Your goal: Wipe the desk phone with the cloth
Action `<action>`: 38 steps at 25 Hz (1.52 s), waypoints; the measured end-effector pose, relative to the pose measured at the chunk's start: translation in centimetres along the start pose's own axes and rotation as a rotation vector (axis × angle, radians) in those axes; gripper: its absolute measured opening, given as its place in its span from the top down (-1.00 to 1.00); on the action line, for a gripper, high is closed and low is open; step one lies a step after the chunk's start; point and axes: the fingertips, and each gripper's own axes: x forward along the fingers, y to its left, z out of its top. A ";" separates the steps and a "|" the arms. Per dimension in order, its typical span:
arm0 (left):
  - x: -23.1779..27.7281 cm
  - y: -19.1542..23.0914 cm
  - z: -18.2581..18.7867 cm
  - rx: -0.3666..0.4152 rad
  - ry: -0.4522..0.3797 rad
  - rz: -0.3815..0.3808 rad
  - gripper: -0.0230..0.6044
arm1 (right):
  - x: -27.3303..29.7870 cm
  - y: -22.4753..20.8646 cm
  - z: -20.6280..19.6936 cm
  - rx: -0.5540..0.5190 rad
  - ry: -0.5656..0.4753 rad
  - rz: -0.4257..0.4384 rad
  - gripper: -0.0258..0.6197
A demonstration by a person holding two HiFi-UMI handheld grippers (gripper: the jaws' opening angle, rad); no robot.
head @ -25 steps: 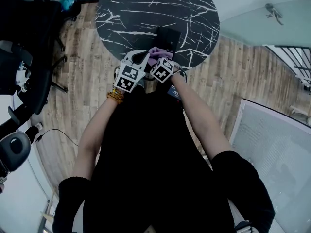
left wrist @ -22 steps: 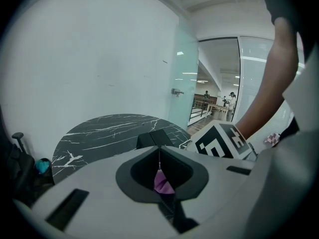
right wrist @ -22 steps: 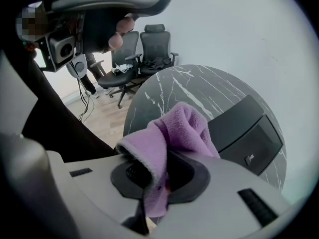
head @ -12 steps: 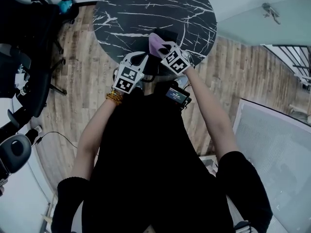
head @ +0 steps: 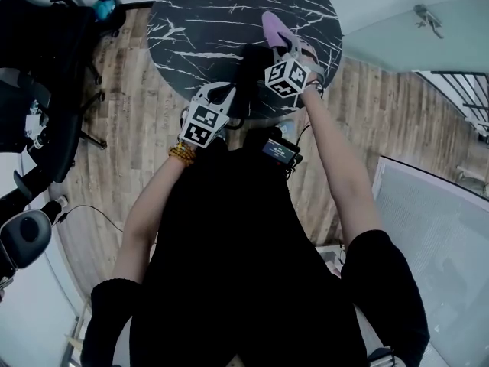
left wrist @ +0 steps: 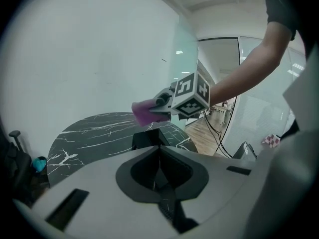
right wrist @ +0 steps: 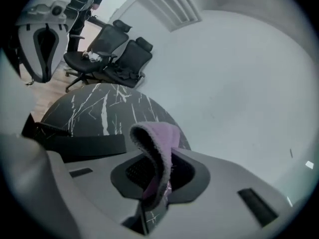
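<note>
Jaws, right gripper (right wrist: 155, 188): clamped on purple cloth (right wrist: 158, 138), 1 fold standing free. Jaws, left gripper (left wrist: 159, 156): together, nothing between. Target, desk phone (head: 254, 61): on round table (head: 199, 14), below-left of cloth, just beyond left gripper; wipe likely needs leftward descent.

Floor (head: 130, 136): wood planks were laid | worktop (head: 206, 29): round, black, white-veined | office chairs (head: 38, 67): were parked left | wall (left wrist: 89, 59): white

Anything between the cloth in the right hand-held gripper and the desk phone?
Nothing visible. The right hand-held gripper holds the cloth raised over the table, with only open air between it and the desk phone. The left hand-held gripper, shut, sits at the phone's near side, off that path.
</note>
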 end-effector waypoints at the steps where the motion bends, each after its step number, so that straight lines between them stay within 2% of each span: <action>1: 0.0 0.0 0.1 -0.001 -0.006 0.001 0.87 | 0.5 1.0 -0.7 -0.001 0.027 0.041 0.74; 5: -0.2 0.0 -0.5 -0.009 0.016 0.003 0.87 | 1.6 5.7 -3.4 0.052 0.117 0.217 0.74; 8: -0.3 0.2 -0.8 -0.016 0.023 0.012 0.87 | 1.7 8.1 -4.3 0.052 0.147 0.297 0.74; 14: -0.2 0.0 -1.5 -0.023 0.036 0.007 0.87 | 2.0 9.3 -4.4 0.035 0.173 0.334 0.74; 23: -0.1 0.4 -1.0 -0.026 0.016 0.011 0.87 | 1.9 10.2 -4.5 0.049 0.163 0.331 0.74; 38: 0.1 0.1 -0.7 -0.020 0.006 0.000 0.87 | 1.2 11.5 -4.5 0.157 0.200 0.362 0.74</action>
